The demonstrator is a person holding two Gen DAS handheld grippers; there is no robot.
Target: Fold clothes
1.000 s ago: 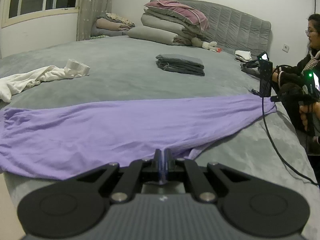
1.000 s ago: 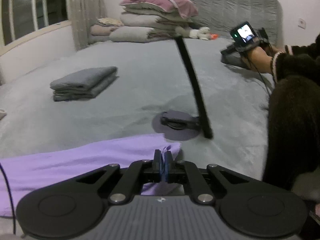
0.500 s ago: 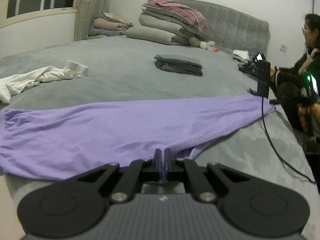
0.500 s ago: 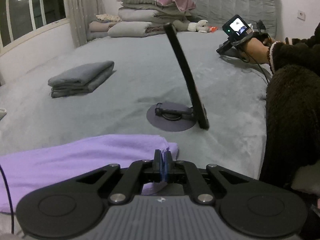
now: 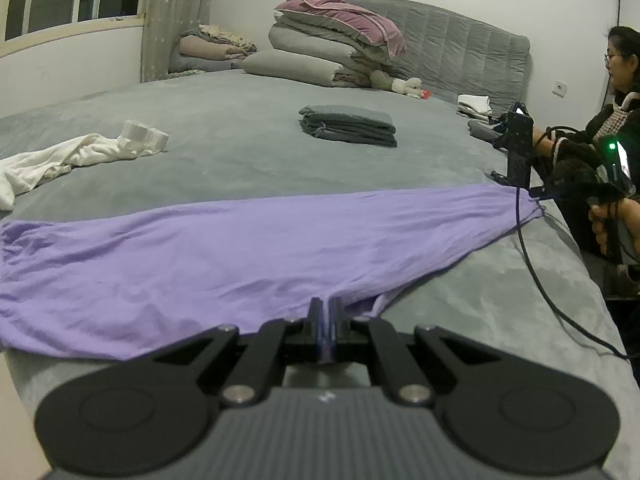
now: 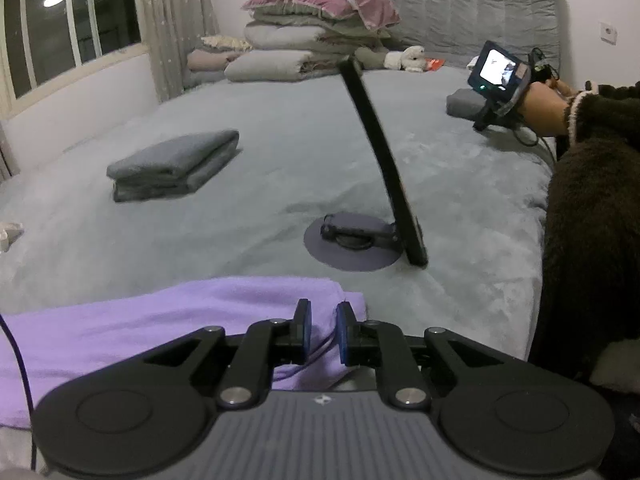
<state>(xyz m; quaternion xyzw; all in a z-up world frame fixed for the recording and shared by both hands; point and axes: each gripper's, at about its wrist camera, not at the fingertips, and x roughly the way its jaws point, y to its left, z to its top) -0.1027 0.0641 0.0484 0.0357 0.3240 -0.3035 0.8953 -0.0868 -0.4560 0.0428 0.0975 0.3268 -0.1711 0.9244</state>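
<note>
Purple garment [image 5: 256, 248] lies spread in a long band across the near edge of the grey bed [image 5: 248, 152], its tapered end running to the right edge.

Left gripper [image 5: 325, 322]: fingers pressed together on the garment's near hem, a thin fold of purple pinched between them. No change from a second ago.

Right gripper [image 6: 321, 330]: a second ago we had it clamped on the garment's right-hand corner; now its jaws are opening, a narrow gap showing, and the purple cloth [image 6: 168, 320] sits loose between the pads, not pressed.

Our reading: we have laid the right corner down and are releasing it, with the left hem pinned to keep the band straight. The fold proper looks not yet begun.

Also on the bed: folded grey stack [image 5: 348, 125], white garment [image 5: 76, 156] far left, phone stand [image 6: 362, 242].
</note>
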